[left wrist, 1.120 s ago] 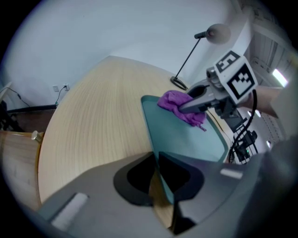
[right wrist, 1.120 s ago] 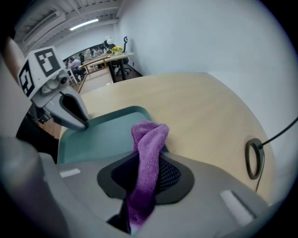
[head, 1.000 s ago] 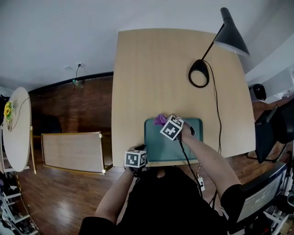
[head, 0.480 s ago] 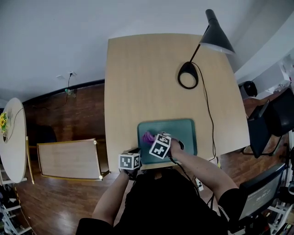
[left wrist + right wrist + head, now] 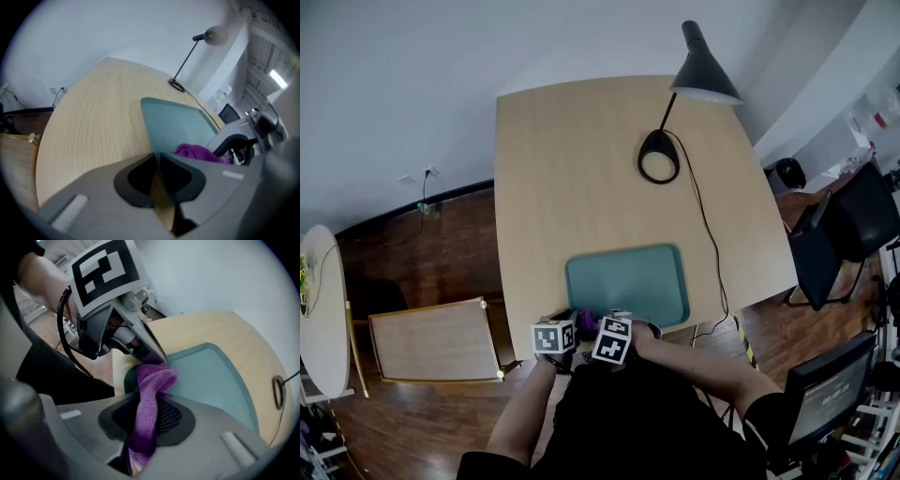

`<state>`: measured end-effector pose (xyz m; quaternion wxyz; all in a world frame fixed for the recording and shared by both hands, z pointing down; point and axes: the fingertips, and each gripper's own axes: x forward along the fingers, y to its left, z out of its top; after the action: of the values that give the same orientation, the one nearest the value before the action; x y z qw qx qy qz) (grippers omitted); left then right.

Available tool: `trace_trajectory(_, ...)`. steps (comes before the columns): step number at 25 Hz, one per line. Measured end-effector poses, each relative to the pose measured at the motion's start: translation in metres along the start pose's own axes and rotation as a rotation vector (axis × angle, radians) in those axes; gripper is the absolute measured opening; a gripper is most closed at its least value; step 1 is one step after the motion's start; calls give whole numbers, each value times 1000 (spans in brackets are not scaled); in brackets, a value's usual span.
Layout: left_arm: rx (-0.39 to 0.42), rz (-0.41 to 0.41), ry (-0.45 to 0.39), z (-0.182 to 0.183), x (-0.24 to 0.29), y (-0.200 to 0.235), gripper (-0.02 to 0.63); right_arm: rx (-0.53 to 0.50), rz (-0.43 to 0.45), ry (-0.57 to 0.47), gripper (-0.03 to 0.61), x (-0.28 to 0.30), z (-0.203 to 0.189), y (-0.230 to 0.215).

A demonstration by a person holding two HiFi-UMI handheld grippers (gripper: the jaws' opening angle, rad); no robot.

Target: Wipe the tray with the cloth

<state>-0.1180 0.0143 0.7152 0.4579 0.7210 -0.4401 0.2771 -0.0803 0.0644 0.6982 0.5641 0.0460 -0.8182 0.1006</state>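
Right gripper clamps the cloth; left gripper pinches the tray at its near-left rim. Tray lies lengthwise along the table near edge.

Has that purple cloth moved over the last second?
Yes. The purple cloth, pinched in the right claw, has slid across the tray from its far edge to its near left corner, towards the person.

Black top, grey right tool, black-and-white marker cube
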Motion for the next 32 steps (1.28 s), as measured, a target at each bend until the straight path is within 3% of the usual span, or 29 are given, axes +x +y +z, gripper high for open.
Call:
trace_trajectory(5,-6,-7,-7,0,0,-5,61,28,-7,-2,83,-4,1,-19)
trace_trajectory(11,-3,-14,-14,5,2,-13,63,90,-71,-2,83,-11,10,-84)
trace_trajectory(19,-8,-12,-13,8,-6,-11,63,58,-133,23,81,-7,49,-151)
trace_trajectory(23,-21,-23,-23,10,-8,-9,63,143,-147,13,81,-6,57,-173)
trace_trajectory(26,-34,-23,-34,11,-9,-7,61,234,-98,-10,80,1,49,-157)
trace_trajectory(29,-53,-37,-34,8,-9,-4,61,348,0,-49,80,8,41,-110)
trace_trajectory(32,-66,-43,-38,6,-9,0,60,435,34,-68,80,13,21,-68)
